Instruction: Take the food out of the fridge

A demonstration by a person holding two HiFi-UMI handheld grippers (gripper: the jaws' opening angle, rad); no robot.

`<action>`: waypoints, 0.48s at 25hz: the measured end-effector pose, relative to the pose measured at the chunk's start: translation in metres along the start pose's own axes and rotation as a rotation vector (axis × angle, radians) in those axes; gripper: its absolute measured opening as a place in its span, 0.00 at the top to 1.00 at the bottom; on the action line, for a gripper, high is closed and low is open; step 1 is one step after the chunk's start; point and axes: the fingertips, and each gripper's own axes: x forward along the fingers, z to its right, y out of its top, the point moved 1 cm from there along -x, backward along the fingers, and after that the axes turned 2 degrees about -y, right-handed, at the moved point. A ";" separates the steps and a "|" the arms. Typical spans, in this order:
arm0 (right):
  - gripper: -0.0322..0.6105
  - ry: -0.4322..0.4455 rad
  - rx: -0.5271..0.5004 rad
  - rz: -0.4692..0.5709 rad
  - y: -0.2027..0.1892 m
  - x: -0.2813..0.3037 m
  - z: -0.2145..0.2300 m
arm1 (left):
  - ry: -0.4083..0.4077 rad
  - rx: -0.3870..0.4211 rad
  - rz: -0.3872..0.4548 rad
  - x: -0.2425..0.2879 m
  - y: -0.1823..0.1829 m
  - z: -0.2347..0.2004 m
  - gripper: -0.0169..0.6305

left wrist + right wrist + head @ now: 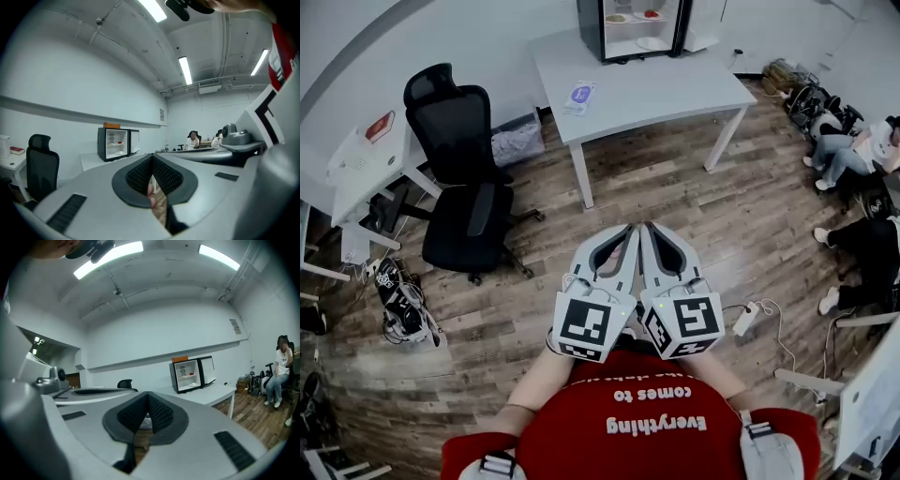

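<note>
Nearest the camera, the head view shows the wearer's red shirt [628, 427], cut off by the lower edge. Both hands are hidden beneath the marker cubes [584, 323]. The left gripper [629, 230] and the right gripper [649, 229] are held side by side, level, well short of the white table [666, 94] and pointing toward it. Each gripper view shows its own jaws clenched, ribbed pads meeting at the tip with nothing grasped. Only a sliver of wooden floor [675, 197] appears in the gap behind the pads. In the left gripper view a small pinkish shape [151, 190] sits in that gap and cannot be identified. A black office chair [459, 187] stands left of the table. The fridge [633, 28] stands on the far part of the table top, its door swung open at its right side. The head view cuts off the fridge's upper part. The gripper views show the whole cabinet, including an orange object [179, 359] on its top. The food [191, 373] is inside the fridge: a red item on an upper shelf and a white plate [193, 384] lower down, both too small to identify. Only the head view looks down onto the shelves. Seated people [844, 150] are right of the table, partly cut off by the frame edge.
</note>
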 end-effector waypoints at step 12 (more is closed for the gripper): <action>0.93 0.064 -0.081 -0.013 -0.007 0.032 0.033 | 0.030 -0.042 -0.007 0.045 -0.010 -0.009 0.98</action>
